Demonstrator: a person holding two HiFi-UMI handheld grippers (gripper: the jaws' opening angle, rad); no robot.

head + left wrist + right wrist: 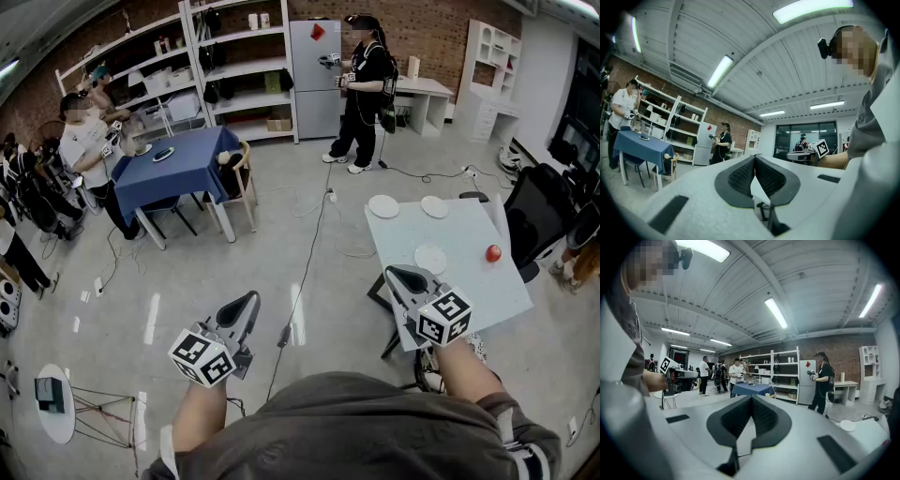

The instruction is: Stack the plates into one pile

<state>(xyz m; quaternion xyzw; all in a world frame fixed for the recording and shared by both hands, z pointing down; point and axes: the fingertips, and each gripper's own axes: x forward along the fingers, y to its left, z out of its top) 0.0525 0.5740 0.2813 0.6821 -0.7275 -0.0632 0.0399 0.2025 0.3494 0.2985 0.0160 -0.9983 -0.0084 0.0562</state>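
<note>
Three white plates lie apart on the pale table at the right: one at the far left corner, one beside it, one nearer the middle. My right gripper hovers over the table's near left corner, short of the nearest plate, shut and holding nothing. My left gripper hangs over the floor left of the table, also shut and holding nothing. In the left gripper view the jaws meet at the tip. The right gripper view shows its jaws closed, with a plate low at the right.
A red ball rests near the table's right edge. A black office chair stands beyond it. Cables run across the floor. A blue-clothed table with chairs, shelves, a fridge and several people fill the back. A small round stand sits lower left.
</note>
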